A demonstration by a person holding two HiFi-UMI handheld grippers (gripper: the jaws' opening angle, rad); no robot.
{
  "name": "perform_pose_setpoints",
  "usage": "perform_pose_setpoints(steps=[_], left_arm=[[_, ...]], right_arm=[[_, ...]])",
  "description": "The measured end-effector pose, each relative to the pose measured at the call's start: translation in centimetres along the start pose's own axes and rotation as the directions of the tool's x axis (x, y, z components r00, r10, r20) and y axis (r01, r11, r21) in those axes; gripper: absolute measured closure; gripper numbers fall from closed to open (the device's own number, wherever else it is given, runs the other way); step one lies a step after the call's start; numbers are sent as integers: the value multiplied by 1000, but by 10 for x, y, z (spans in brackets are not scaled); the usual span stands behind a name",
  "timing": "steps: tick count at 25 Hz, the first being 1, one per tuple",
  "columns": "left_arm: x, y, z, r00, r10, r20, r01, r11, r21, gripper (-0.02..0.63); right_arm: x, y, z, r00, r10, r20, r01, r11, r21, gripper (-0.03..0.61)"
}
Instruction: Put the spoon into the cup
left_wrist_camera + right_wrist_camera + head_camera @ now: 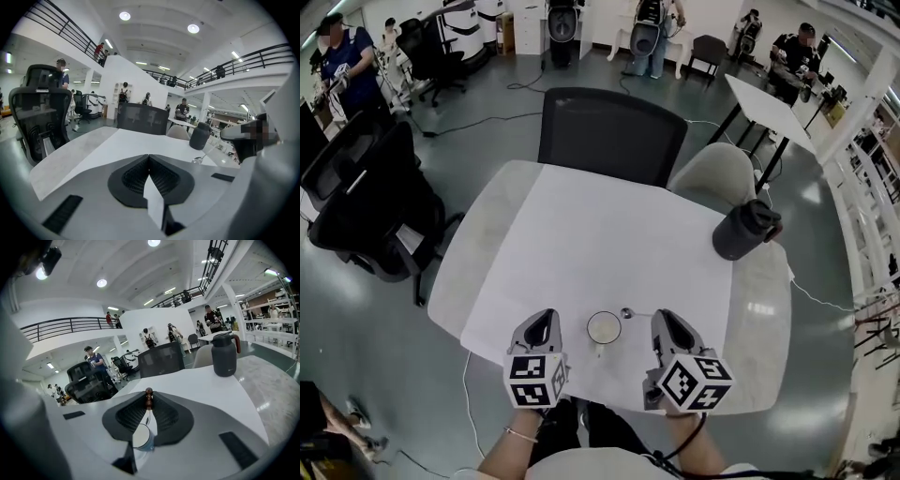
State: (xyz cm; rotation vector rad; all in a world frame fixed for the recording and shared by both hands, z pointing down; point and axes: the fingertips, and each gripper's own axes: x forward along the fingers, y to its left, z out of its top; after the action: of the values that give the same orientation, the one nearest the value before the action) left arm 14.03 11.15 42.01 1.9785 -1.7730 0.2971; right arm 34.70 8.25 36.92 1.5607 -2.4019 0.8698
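Right gripper [662, 319] was clamped on the thin metal spoon [627, 313]: jaws together on the handle, and its small brown knob [148, 398] poked out at the jaw tips in the right gripper view. The shiny spoon bowl sat just far-right of the small pale round cup [604, 328], outside it. I couldn't tell whether it touched the table. The cup stood upright near the table's near edge, between the two grippers.

Left gripper [545, 319] had its jaws pressed together with nothing in them, just left of the cup.

The only markings I could make out were the black-and-white square patterns on the left marker cube [534, 380] and the right marker cube [694, 380]. Anything else was too small to read.

The surface was a white sheet [609, 244] laid over a pale marble-look table [478, 253] with rounded corners. A dark grey thermos jug [744, 232] stood at the far right, well apart from the cup. A black mesh chair [609, 131] and a beige chair [712, 173] were at the far side, and a black office chair [375, 206] at the left.

The room was a large open hall with a glossy grey floor [487, 103], a mezzanine with black railings [262, 54] and round ceiling lights [124, 16]. People stood far off.
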Motion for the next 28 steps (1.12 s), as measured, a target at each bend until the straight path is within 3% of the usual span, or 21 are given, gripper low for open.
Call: perform_pose_setpoints(steps=[13,28], left_arm=[[9,13,-30,998,40,-51,-42,999,-34,595],[19,14,-60,993,36,-113,-45,996,-80,595]], right_arm=[[29,19,-31,991,79,-112,-82,996,-18,517],[41,27,-66,970,103,-221,-110,994,-22,517]])
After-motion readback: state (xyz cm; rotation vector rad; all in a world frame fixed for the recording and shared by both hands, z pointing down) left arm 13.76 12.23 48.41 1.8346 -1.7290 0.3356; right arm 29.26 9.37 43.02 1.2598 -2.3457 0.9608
